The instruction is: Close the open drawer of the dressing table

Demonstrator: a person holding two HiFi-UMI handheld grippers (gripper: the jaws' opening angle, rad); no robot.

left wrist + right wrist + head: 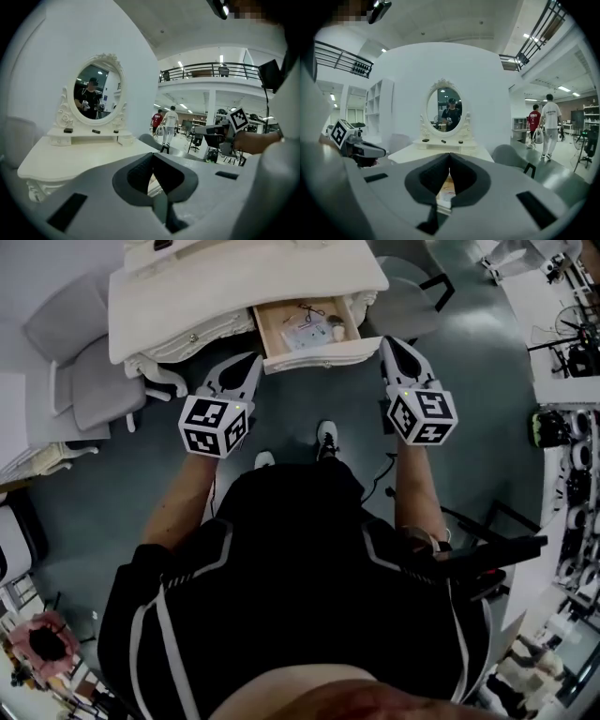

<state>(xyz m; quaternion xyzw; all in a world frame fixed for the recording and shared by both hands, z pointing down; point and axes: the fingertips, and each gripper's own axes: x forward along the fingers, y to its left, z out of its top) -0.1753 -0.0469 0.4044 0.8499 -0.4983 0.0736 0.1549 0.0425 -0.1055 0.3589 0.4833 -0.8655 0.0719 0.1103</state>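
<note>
The white dressing table (216,287) stands in front of me, its drawer (323,354) pulled out at the right side with papers and small items (309,324) inside. My left gripper (255,358) hovers just left of the drawer's front corner, jaws shut and empty. On the other side, my right gripper (386,341) sits at the drawer's right front corner, also shut on nothing. The left gripper view shows the left gripper (152,157) closed before the tabletop (84,154) and oval mirror (96,93). In the right gripper view, the right gripper (449,157) points at the mirror (446,110).
A grey chair (75,362) stands left of the table and another grey chair (403,301) to its right. The person's shoes (325,439) are on the floor below the drawer. Shelves and gear (572,352) line the right side. Two people (546,124) walk far off.
</note>
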